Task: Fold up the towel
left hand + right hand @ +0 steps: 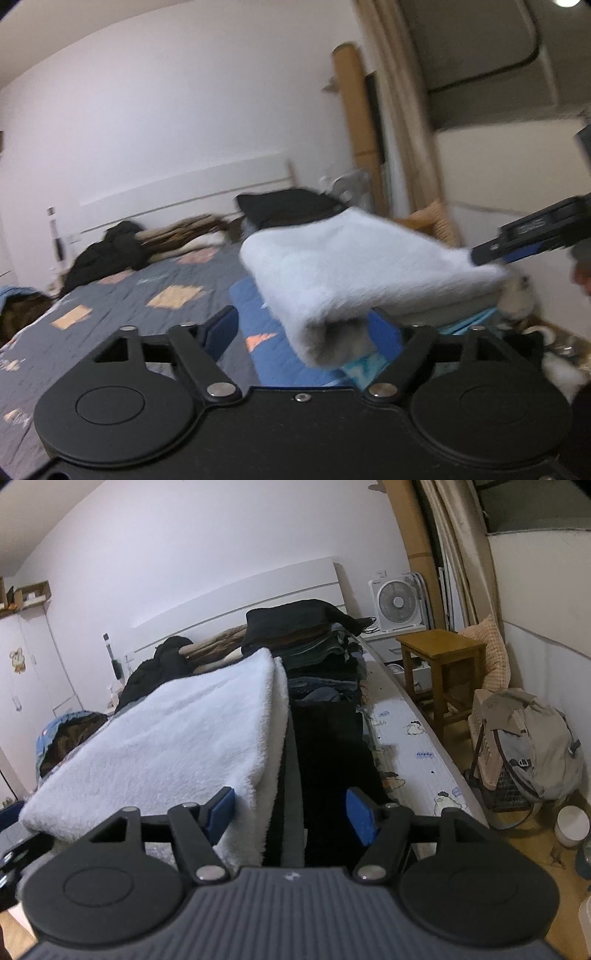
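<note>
Item: my left gripper (303,332), black frame, blue pads, jaws spread. The towel's rolled end sits between them, against the right pad (384,332); the left pad stands clear, so nothing is pinched.

Item: towel (354,266), pale, plush, thick pile. It is doubled over into a fat bundle, held up off the bed. Its long axis runs from my left jaws away toward my right gripper (491,253), whose blue tips reach the far edge in the left view.

Item: my right gripper (291,814), same build, jaws wide apart. The towel (166,734) lies up and left of them, layered edge running away from me; its near corner drapes by the left pad (221,808). Whether that pad bears any cloth, I cannot tell. The left gripper sits nearer the bundle's bulk.

Item: judgement. A doubled bundle fits a fold half made or one all but finished.

Item: bed (155,295), grey quilt with orange patches. Clothes stack (314,642), dark, at its head. Stool (443,664), wood. Fan (397,603), white. Backpack (532,738), tan, on the floor.
</note>
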The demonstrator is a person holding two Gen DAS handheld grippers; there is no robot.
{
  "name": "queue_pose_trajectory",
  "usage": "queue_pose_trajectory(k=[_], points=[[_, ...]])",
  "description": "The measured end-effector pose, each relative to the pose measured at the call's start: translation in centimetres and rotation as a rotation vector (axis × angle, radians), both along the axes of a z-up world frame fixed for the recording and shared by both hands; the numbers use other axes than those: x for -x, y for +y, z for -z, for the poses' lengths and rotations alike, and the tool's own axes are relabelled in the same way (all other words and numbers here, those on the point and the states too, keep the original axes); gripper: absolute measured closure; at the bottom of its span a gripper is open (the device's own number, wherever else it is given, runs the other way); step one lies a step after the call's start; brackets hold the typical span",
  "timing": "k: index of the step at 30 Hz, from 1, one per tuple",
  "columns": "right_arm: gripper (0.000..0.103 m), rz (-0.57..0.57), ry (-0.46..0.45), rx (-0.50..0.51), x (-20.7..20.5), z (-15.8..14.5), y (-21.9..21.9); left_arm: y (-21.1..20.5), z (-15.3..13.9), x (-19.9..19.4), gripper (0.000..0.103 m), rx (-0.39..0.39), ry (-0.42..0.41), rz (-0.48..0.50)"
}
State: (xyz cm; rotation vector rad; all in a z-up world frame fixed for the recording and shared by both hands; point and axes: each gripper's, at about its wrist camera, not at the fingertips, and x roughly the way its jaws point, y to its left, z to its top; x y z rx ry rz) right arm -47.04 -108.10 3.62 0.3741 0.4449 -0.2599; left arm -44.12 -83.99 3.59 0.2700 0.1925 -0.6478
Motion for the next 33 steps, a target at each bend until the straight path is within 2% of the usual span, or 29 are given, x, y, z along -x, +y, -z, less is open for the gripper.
queue_pose_trajectory(k=[5,7,10,15,19,21,26,28,31,33], points=[[0.037,0.011,-0.043,0.018,1.1,-1.4,0.3,2.0,-2.0,1.2,0.025,0.053,-0.065,0.054],[0.037,0.010,-0.065,0.016,1.4,-2.1,0.4,2.0,-2.9,0.5,0.024,0.073,-0.064,0.058],[0.037,-0.019,-0.089,0.024,1.4,-2.9,0.8,1.4,-3.8,-1.9,0.024,0.114,0.031,0.143],[0.036,-0.128,-0.115,0.039,1.0,-2.9,2.1,0.4,-5.1,-8.0,0.020,0.162,0.254,0.365],[0.035,-0.210,-0.122,0.032,0.4,-2.5,2.9,-0.8,-5.3,-12.8,0.018,0.201,0.366,0.426],[0.035,-0.234,-0.114,0.023,0.0,-2.2,3.2,-1.5,-5.1,-14.8,0.018,0.210,0.389,0.441],[0.035,-0.250,-0.097,0.028,-0.9,-1.9,3.4,-4.2,-3.9,-18.2,0.016,0.106,0.305,0.398],[0.035,-0.249,-0.096,0.033,-1.2,-1.9,3.5,-5.6,-3.4,-19.0,0.016,0.062,0.296,0.415],[0.035,-0.269,-0.114,0.030,-1.4,-2.0,3.8,-7.2,-2.5,-20.3,0.016,0.016,0.303,0.462],[0.034,-0.291,-0.124,0.012,-1.6,-2.0,3.9,-8.0,-2.0,-21.3,0.016,-0.001,0.350,0.511]])
